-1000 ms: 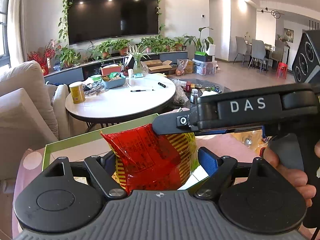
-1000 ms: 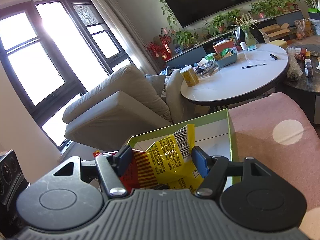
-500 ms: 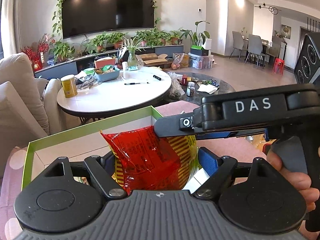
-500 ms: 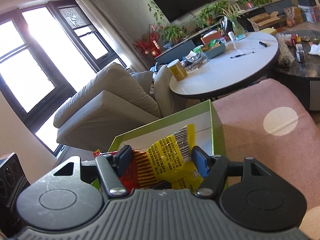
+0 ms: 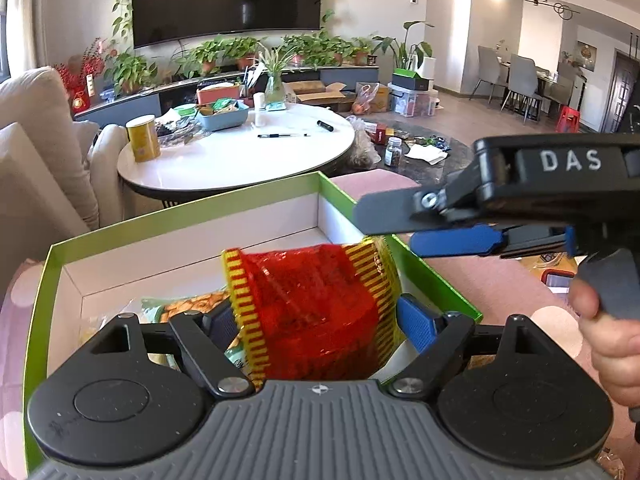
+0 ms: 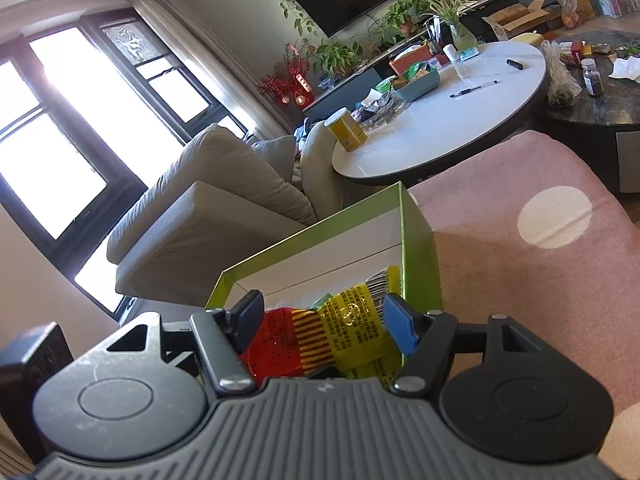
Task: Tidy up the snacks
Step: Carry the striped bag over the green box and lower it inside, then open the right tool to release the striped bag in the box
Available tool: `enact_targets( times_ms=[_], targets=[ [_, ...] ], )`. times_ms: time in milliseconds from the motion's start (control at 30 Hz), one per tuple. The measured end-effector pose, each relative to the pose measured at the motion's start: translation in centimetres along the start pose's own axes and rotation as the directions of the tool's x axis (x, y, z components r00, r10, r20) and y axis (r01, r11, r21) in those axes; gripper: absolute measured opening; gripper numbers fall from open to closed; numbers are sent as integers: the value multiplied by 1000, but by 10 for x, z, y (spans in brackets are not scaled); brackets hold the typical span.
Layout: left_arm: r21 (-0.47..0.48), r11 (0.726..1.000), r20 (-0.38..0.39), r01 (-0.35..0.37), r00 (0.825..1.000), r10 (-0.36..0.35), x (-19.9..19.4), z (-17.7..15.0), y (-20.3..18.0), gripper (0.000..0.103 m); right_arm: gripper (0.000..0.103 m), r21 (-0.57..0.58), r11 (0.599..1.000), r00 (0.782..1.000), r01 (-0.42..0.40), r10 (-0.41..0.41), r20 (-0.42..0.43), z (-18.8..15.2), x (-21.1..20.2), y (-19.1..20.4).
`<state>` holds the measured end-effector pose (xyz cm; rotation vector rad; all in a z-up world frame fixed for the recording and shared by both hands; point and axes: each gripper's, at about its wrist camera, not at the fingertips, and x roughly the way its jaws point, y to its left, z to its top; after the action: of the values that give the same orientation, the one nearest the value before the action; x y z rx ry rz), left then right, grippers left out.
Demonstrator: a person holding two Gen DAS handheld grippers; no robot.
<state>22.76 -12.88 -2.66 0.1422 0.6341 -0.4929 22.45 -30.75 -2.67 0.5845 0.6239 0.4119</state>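
A red and yellow snack bag point(image 5: 312, 304) hangs over an open green box point(image 5: 180, 216) with white inner walls. My left gripper point(image 5: 316, 324) is shut on the bag, whose sides reach both pads. In the right wrist view the same bag point(image 6: 340, 336) fills the gap between the pads of my right gripper point(image 6: 322, 322), just above the box point(image 6: 312, 232). From the left wrist view my right gripper point(image 5: 388, 228) reaches in from the right to the bag's upper corner, with a hand point(image 5: 612, 344) on its handle. Another snack bag point(image 5: 188, 306), orange and green, lies inside the box.
The box sits on a pink cloth with white dots point(image 6: 520, 272). Beyond it stands a round white table point(image 5: 240, 160) with a yellow can point(image 5: 143, 138), a blue tray and pens. A beige sofa point(image 5: 36, 168) is at the left, a dark low table point(image 5: 424, 152) at the right.
Both grippers have come down with the bag toward the box, which now looks larger and closer. The snack bag lying inside the box has come into view.
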Motion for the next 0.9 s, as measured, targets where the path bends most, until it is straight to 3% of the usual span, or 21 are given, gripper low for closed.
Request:
enact_targets(
  times_ms=[533, 900],
  targets=[
    [-43, 996, 39, -73, 996, 74, -21, -4, 14, 83, 68, -60, 998, 1000, -4, 4, 12, -5, -5, 9],
    [-58, 997, 74, -53, 996, 57, -54, -15, 8, 84, 68, -113, 993, 1000, 17, -16, 11, -16, -27, 20]
  ],
)
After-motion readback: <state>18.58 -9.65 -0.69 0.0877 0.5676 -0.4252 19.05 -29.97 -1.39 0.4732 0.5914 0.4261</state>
